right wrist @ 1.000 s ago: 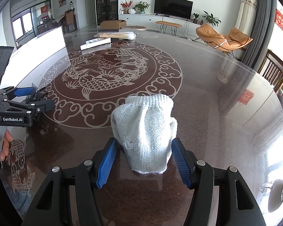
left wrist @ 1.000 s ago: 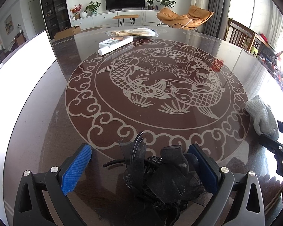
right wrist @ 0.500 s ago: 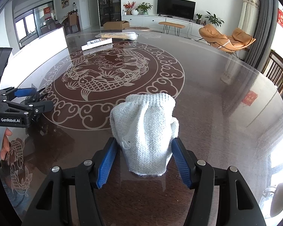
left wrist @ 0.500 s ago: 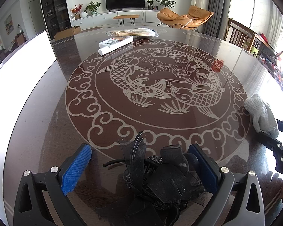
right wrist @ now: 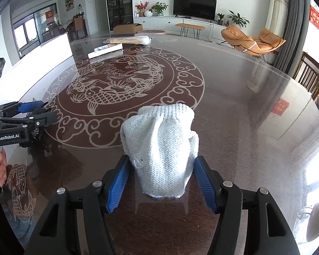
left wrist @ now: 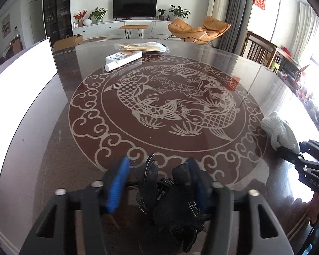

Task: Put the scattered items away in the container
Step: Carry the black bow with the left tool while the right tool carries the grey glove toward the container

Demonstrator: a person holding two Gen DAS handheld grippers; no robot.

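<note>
A black hair bow point(left wrist: 170, 201) with a beaded clip lies on the dark glass table near its front edge. My left gripper point(left wrist: 157, 178) is closing on it; its blue pads point(left wrist: 117, 184) press in on both sides of the bow. The same gripper point(right wrist: 46, 110) shows at the left of the right wrist view, held by a hand point(right wrist: 0, 165). A pale grey knitted glove point(right wrist: 161, 148) lies between the fingers of my right gripper point(right wrist: 161, 182). Its jaws are closing, with the pads just beside the glove's sides. The glove point(left wrist: 278, 129) also appears at the right of the left wrist view.
A tall white wall point(left wrist: 21, 80), perhaps a box side, stands along the table's left edge. At the far side lie a white rolled paper point(left wrist: 123, 60) and a plastic bag of sticks point(left wrist: 142, 46). A wooden chair point(left wrist: 259, 48) stands beyond the table's right rim.
My left gripper's jaws have swung in from wide open to hug the black hair bow. The right gripper and the glove look almost the same as before.
</note>
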